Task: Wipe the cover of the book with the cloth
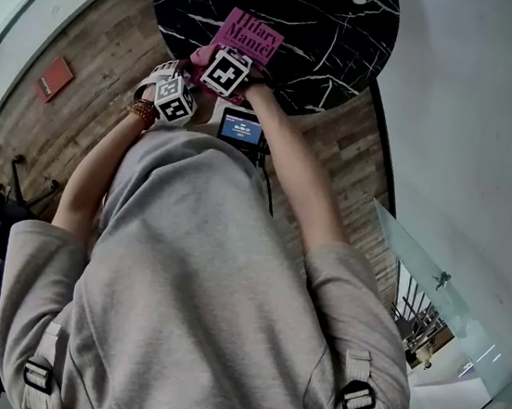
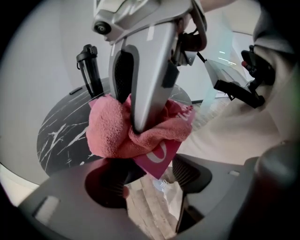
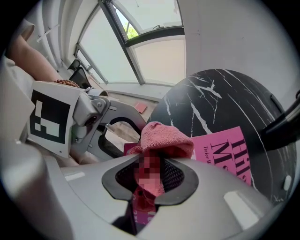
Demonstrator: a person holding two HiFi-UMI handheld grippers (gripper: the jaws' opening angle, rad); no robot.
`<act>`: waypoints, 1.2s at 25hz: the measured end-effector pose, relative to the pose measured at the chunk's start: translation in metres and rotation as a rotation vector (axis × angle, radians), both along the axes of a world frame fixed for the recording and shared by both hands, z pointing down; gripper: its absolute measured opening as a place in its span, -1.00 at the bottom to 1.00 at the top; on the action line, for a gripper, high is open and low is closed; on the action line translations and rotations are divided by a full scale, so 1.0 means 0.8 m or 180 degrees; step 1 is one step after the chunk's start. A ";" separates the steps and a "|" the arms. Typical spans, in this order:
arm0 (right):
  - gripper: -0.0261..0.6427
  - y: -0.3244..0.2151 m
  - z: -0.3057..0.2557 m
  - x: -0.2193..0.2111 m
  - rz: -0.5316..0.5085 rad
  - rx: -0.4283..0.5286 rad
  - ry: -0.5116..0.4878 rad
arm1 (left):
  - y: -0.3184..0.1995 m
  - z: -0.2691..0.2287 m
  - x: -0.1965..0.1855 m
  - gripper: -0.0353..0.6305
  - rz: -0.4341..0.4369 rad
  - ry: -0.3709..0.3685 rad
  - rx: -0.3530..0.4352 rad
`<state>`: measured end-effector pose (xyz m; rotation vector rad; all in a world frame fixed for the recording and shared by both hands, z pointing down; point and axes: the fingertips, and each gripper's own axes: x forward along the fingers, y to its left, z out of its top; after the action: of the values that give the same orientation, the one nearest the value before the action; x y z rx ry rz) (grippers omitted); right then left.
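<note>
The person leans over the round black marble table [image 1: 339, 32], both forearms reaching forward and down, close together; a bead bracelet [image 1: 142, 111] sits on the left wrist. Both tools tilt steeply down toward the near edge of the table; the left gripper [image 2: 150, 180] is just beside the right gripper [image 3: 149, 178], their black-and-white marker cubes almost touching.

The book [image 1: 250, 35] lies flat at the near edge of the table, its pink cover face up; "Hilary Mantel" reads in large black letters across it; a smaller line of print beneath is too small to read. A small lit screen [image 1: 241, 129] hangs at the person's chest, its text illegible.

The right gripper's jaws are closed tight on the pink cloth [image 3: 165, 136]; the cloth bunches out past the tips and rests on the near part of the cover. The left gripper's jaws stand wide apart; a corner of the book juts past the table edge between them, and the pads do not appear to press on it.

A black bottle [image 2: 89, 70] stands upright farther back on the table, well apart from the book; a flat red thing [image 1: 54, 79] lies on the wooden floor to the left.
</note>
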<state>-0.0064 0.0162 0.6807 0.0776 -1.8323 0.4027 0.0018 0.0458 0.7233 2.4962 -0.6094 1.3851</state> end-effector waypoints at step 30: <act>-0.63 0.031 0.000 -0.008 0.0296 -0.0040 -0.0094 | 0.007 -0.014 -0.006 -0.06 0.0125 0.0133 -0.0028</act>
<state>-0.0129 0.0411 0.6804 0.1496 -1.8597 0.4828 -0.0027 0.0516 0.7118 2.5364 -0.5477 1.3423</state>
